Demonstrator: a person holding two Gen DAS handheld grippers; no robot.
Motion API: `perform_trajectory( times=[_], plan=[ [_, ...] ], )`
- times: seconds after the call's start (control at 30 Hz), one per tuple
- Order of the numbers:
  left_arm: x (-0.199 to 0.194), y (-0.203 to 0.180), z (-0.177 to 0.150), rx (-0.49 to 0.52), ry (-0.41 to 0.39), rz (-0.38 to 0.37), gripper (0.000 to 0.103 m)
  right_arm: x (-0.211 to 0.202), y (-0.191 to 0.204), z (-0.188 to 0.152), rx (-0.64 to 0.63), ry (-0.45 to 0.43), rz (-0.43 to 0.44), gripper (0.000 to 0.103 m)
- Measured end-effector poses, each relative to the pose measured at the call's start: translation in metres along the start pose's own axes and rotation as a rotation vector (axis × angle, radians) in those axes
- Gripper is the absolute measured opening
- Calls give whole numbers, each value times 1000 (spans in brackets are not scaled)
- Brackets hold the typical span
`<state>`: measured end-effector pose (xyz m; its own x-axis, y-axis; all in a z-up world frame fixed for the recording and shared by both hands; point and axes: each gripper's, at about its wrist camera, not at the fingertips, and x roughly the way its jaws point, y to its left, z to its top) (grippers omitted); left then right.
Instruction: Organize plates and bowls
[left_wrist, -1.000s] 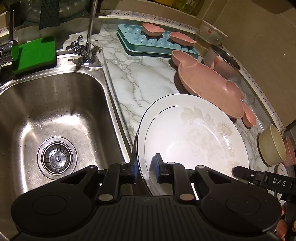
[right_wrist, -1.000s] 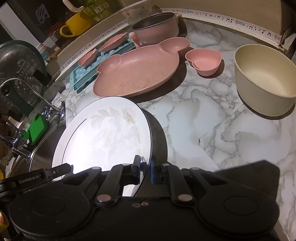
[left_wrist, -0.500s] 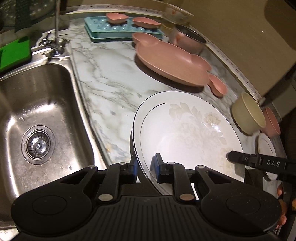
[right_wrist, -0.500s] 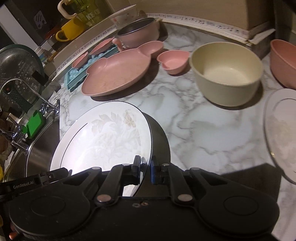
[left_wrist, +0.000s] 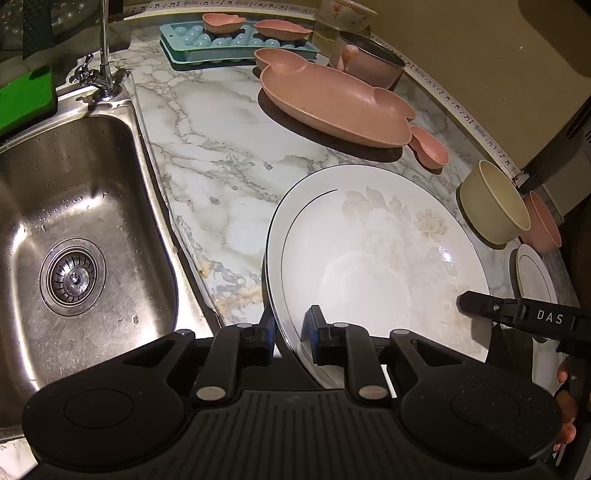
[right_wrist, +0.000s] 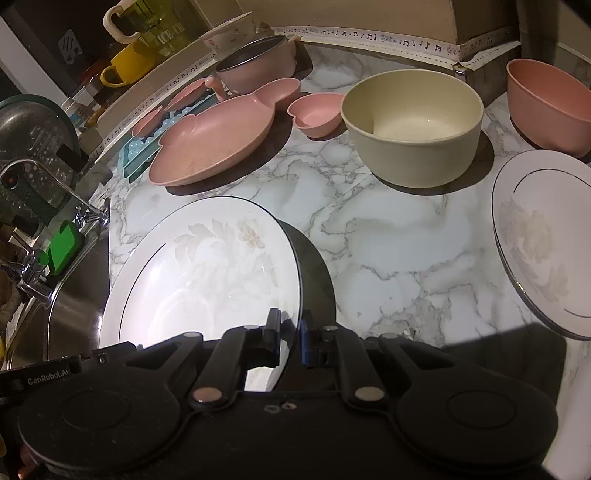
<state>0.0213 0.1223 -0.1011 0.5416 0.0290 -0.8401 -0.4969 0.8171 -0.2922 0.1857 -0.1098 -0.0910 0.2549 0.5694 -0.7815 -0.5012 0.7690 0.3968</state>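
Both grippers are pinching the plate (left_wrist: 373, 258) by opposite rims: left gripper (left_wrist: 290, 334) closing on one edge, right gripper (right_wrist: 288, 338) on the other (held above the counter (right_wrist: 388, 236)).

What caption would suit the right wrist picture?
Both grippers clamp a white floral plate by its rim above the marble counter, near a second plate.

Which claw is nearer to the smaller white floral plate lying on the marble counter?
The right claw. It grips the large white floral plate on the rim facing the smaller plate. The left claw grips the opposite rim, beside the steel sink.
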Motion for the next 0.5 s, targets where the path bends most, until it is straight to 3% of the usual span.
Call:
perform_trajectory(
  times=[0.13,0.5],
  plan=[
    [-7,1,0,4,-26,16,17,-3,4,0,-18,-7,-28,20],
    [-34,-2,-1,58,-103,23,18,-30,17,-5,-56,-56,-104,28]
  ],
)
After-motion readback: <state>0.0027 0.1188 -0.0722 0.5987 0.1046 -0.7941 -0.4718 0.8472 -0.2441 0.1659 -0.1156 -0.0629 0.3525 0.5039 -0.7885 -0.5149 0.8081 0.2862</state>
